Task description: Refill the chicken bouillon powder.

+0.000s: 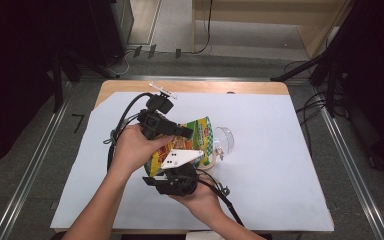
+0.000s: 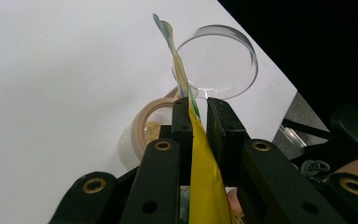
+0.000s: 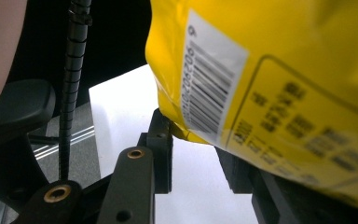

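Near the table's (image 1: 280, 150) middle, a yellow snack pouch (image 1: 192, 137) is held aloft. Its top edge is pinched between the pressed-together jaws of the left gripper (image 2: 197, 105); its lower corner is clamped by the right gripper (image 3: 196, 140). The pouch is judged light, limp and slippery, best gripped at its flat seams.

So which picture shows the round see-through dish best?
The left gripper view: the clear dish stands whole beyond the jaws, behind the yellow packet. The high view shows it small, partly hidden by the packet, and the right gripper view gives no look at it.
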Demonstrator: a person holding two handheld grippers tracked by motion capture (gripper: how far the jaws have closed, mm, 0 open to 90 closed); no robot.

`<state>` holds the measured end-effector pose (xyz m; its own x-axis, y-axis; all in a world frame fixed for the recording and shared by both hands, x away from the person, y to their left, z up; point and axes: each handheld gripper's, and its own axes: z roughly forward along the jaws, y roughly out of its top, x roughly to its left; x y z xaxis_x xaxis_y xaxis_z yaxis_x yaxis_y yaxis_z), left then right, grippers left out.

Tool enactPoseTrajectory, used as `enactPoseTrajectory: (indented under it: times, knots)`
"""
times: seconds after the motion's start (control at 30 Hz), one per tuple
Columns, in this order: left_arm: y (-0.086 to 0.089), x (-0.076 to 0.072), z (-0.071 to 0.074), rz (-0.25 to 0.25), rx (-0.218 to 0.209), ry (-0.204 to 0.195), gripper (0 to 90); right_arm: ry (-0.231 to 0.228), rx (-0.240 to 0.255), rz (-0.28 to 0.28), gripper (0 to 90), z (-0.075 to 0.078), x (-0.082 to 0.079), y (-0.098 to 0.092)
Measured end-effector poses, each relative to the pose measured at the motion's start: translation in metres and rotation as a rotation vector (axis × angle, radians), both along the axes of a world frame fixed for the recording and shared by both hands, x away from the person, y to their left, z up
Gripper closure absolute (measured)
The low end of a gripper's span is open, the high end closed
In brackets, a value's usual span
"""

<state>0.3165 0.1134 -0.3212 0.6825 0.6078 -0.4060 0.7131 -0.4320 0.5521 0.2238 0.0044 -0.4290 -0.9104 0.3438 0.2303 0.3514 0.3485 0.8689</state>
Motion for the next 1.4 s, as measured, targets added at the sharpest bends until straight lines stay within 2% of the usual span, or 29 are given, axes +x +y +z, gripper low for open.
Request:
enactPoseTrajectory:
  times: [0.63,1.4]
  knots:
    - [-0.0025,0.0022,-0.0017,0.001,0.009,0.001,81.7,0.028,-0.002,-0.012,69.2,0.0015,0.0008,-0.0006]
    - [0.0004,0.0026,0.0014,0.008,0.002,-0.013,81.1,0.007,-0.002,-0.011,68.7,0.004,0.0023,0.0007]
